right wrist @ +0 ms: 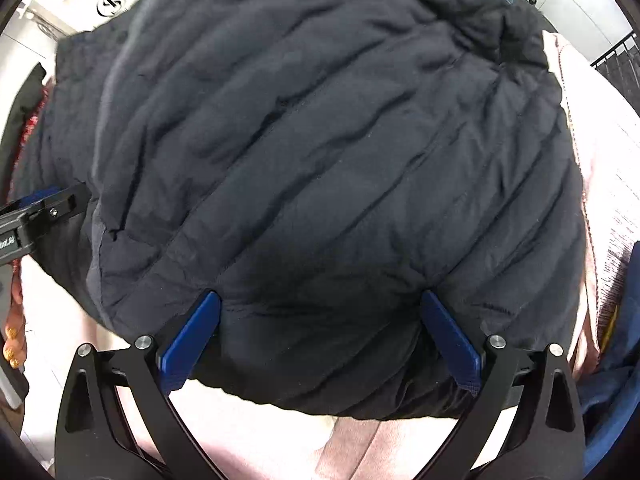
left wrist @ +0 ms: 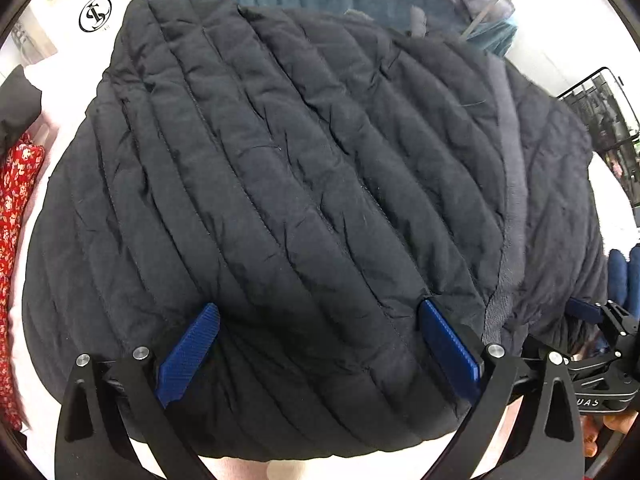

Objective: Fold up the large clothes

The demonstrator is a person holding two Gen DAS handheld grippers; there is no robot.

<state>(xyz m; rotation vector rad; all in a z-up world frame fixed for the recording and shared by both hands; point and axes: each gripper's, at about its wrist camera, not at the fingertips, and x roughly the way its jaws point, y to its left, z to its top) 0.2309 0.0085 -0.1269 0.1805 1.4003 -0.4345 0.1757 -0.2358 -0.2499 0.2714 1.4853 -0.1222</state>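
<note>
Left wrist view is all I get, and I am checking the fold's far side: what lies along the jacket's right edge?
Observer: A pale pink knitted cloth lies against the dark quilted jacket there.
Operator: Is the right hand-held gripper clamped on the jacket?
Observer: No. The right hand-held gripper is open, its blue pads spread over the near hem.
Operator: And what is under that hem?
Observer: A pale pink surface, with a darker pink fold running toward the camera.
</note>
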